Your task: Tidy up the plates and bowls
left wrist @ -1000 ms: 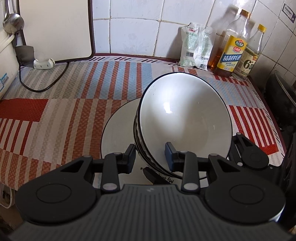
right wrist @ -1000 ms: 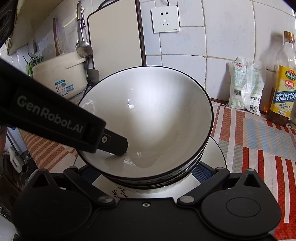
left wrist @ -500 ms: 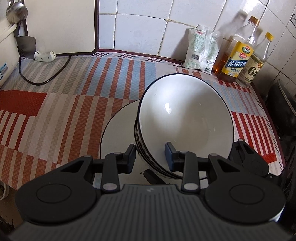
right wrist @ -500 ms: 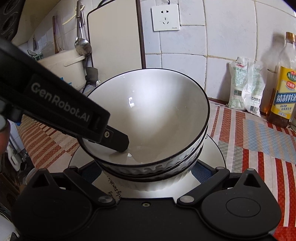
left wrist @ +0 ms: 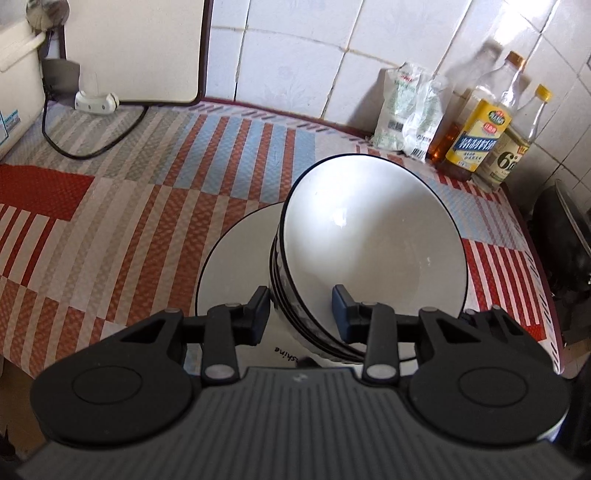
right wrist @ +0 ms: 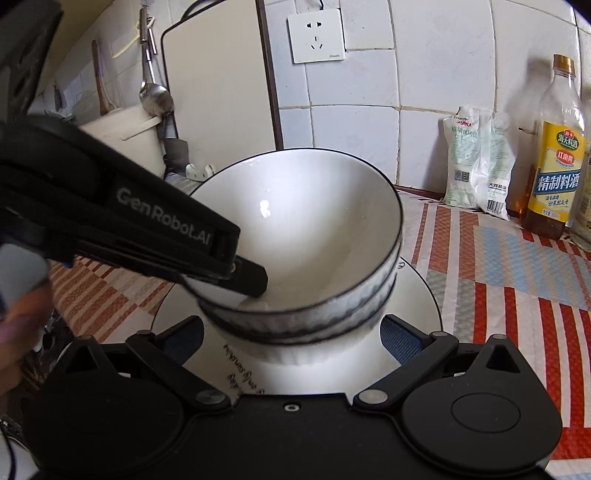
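- Bowls (left wrist: 373, 251): a nested stack, white inside with dark rims and ribbed outer walls; three rims show in the right wrist view (right wrist: 295, 295). The stack stands on the plate and looks tilted in the left wrist view.
- Plate (left wrist: 236, 266): white with a thin dark rim, flat on the mat, under the bowls; handwritten lettering on its near edge (right wrist: 236, 373).
- Left gripper (left wrist: 300, 314): fingers straddle the near wall of the bowls, one pad outside the stack (left wrist: 258, 306), the other inside the top bowl (left wrist: 341, 306). The pads are set close about the rims; whether they press the wall cannot be told. In the right wrist view one finger reaches down into the top bowl (right wrist: 243, 273).
- Right gripper (right wrist: 291, 338): fingers spread wide, one on each side of the stack's base just above the plate, blue pads (right wrist: 399, 338) clear of the bowls, holding nothing.
- Mat (left wrist: 147, 184): woven, striped red, blue and grey, covering the counter under the plate.
- Bottles (left wrist: 480, 136): several against the tiled wall, beyond the bowls and to their right.
- Packets (left wrist: 406, 110): two white bags leaning on the wall, just left of the bottles.
- Board (left wrist: 136, 48): pale, upright against the wall, far left beyond the bowls.
- Cable (left wrist: 92, 147): black, looped on the mat below the board.
- Socket (right wrist: 316, 35): white, on the wall above the bowls.
- Ladle (right wrist: 155, 96): hanging left of the board.
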`<state>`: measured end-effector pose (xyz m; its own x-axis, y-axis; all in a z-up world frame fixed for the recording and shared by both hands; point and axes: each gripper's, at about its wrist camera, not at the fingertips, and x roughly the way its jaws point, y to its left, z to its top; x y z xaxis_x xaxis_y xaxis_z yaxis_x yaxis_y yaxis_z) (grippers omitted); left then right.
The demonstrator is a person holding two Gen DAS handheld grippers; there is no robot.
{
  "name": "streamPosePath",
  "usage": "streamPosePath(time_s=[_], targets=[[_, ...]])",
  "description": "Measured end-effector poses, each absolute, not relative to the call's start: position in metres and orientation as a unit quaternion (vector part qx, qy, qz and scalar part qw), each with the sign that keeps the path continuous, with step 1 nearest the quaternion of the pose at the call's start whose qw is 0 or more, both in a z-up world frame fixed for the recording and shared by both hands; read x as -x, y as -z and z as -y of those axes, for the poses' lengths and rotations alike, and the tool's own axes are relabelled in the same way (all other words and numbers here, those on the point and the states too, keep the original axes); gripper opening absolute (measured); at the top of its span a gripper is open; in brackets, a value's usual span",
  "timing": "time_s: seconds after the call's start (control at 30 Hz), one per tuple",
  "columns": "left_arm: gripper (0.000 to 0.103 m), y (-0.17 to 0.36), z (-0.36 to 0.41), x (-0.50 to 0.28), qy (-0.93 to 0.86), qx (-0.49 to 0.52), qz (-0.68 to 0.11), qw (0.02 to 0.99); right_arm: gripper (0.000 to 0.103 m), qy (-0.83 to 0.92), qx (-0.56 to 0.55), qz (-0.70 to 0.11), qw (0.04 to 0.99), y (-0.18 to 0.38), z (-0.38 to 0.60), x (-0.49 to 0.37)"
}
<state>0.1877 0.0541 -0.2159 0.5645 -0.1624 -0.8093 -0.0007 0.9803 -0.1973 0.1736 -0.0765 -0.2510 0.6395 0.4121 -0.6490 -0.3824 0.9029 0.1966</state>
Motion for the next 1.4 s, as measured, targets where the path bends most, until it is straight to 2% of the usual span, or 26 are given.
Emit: streamPosePath(time_s=[0.17, 0.37, 0.63, 0.7, 0.83, 0.93, 1.0, 1.07, 1.17, 1.27, 1.4], targets=[[0.044, 0.208, -0.054, -0.164, 0.048, 0.086, -0.411, 0.906, 0.103, -0.212, -0.029, -0.345, 0.914, 0.246, 0.094, -0.156], [0.046, 0.184, -0.059, -0.125, 0.043, 0.088, -0.370, 0.924, 0.103, -0.165, -0.018, -0.322, 0.932, 0.227, 0.113, -0.120], [0.051, 0.118, -0.058, -0.062, 0.057, 0.035, -0.339, 0.938, 0.102, -0.082, -0.020, -0.283, 0.955, 0.164, 0.130, -0.066], [0.059, 0.096, -0.059, -0.045, 0.062, 0.034, -0.325, 0.943, 0.102, -0.064, -0.023, -0.262, 0.963, 0.142, 0.134, -0.050], [0.063, 0.066, -0.066, -0.021, 0.062, 0.051, -0.311, 0.947, 0.102, -0.036, -0.022, -0.237, 0.971, 0.099, 0.140, -0.023], [0.069, 0.050, -0.067, -0.003, 0.047, 0.038, -0.297, 0.953, 0.102, -0.026, -0.041, -0.241, 0.969, 0.074, 0.144, -0.006], [0.078, 0.043, -0.066, 0.006, 0.043, 0.026, -0.297, 0.953, 0.102, -0.008, -0.041, -0.248, 0.968, 0.061, 0.145, 0.004], [0.079, 0.034, -0.066, 0.013, 0.045, 0.026, -0.304, 0.951, 0.103, 0.001, -0.035, -0.264, 0.964, 0.054, 0.144, 0.013], [0.096, 0.020, -0.060, 0.022, 0.051, 0.005, -0.300, 0.953, 0.103, 0.009, -0.028, -0.290, 0.957, 0.047, 0.143, 0.018], [0.103, 0.009, -0.054, 0.028, 0.047, -0.014, -0.299, 0.953, 0.103, 0.030, -0.030, -0.307, 0.951, 0.040, 0.142, 0.021], [0.103, 0.005, -0.052, 0.034, 0.043, -0.011, -0.312, 0.949, 0.103, 0.078, -0.016, -0.334, 0.939, 0.032, 0.141, 0.022]])
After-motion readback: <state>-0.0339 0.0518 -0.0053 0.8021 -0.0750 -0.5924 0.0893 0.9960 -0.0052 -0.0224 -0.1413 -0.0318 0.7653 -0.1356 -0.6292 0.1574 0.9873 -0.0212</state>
